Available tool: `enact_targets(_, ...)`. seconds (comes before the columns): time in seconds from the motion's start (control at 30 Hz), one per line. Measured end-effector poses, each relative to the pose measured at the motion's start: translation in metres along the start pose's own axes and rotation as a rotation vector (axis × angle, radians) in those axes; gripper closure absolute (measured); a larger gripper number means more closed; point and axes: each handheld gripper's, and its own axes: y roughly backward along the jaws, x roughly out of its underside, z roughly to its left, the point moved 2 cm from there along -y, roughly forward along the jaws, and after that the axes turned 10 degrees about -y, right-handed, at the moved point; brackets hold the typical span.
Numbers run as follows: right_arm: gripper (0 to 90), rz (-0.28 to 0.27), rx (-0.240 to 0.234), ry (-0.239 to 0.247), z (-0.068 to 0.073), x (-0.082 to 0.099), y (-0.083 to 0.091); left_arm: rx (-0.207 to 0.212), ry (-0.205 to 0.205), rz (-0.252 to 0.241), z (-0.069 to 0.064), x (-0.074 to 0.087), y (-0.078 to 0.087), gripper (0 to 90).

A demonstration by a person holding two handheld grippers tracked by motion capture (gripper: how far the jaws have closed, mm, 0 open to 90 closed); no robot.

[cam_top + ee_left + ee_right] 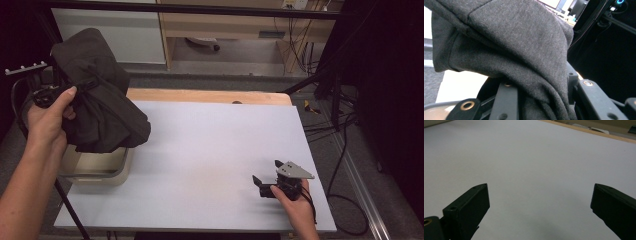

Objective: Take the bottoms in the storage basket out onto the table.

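Observation:
A dark grey garment (102,102) hangs bunched in the air at the table's left side, over a beige bin (102,176). My left gripper (70,95) is shut on the garment, held up in a hand at the far left. In the left gripper view the cloth (511,45) drapes over and between the black jaws of the left gripper (544,100), hiding their tips. My right gripper (267,172) rests low near the table's front right corner, jaws open and pointing left. In the right gripper view, the right gripper (539,205) has only bare white tabletop between its jaws.
A white sheet (210,145) covers the table, and a wooden edge (210,95) shows at the back. The beige bin stands at the table's left edge. Dark stands and cables (335,115) run along the floor on the right.

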Motion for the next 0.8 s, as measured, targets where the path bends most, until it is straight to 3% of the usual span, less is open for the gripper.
enact_targets(0.33, 2.8, 0.001, 0.001, -0.005, -0.001, 0.000, 0.000, 0.013, -0.045, 0.014, -0.022, -0.014, -0.020, 65.5)
enact_targets(0.8, 2.9, -0.005, 0.022, -0.017, -0.007, 0.000, 0.004, 0.039, -0.130, 0.071, -0.053, -0.011, -0.051, 65.5)
